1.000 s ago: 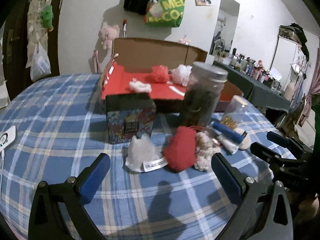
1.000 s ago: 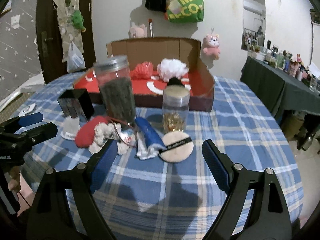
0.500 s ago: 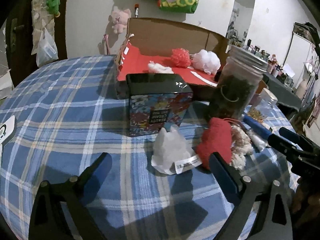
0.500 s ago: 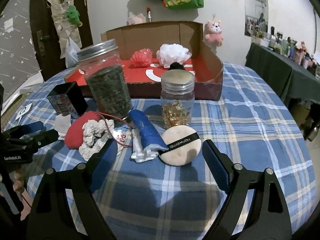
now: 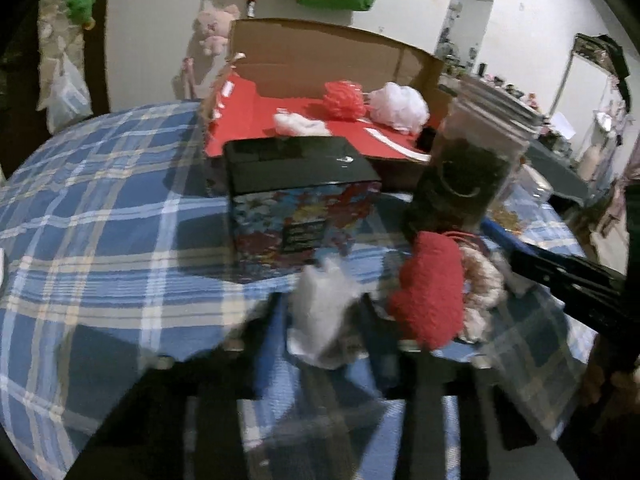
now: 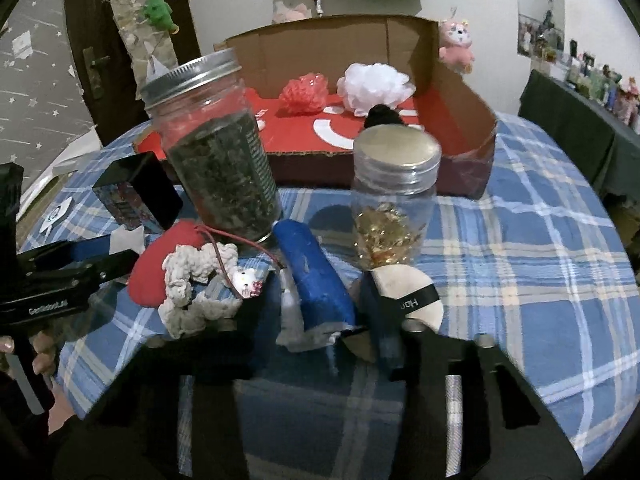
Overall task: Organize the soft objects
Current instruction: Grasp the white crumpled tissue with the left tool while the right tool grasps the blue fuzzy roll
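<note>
2 closing grippers: left gripper (image 5: pixel 324 320) around white plush (image 5: pixel 322 308), right gripper (image 6: pixel 320 312) around blue roll (image 6: pixel 316 280).

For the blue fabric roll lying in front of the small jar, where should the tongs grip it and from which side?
Grip the blue fabric roll across its near end, coming from the front along its length and angled downward. It lies with its length pointing towards the big jar, so its narrow width fits between the tongs. The right tongs are closing around it that way, squeezed in beside the powder puff.

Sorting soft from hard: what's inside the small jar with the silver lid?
The small jar holds crumpled gold pieces at its bottom; the powder puff covers its base.
</note>
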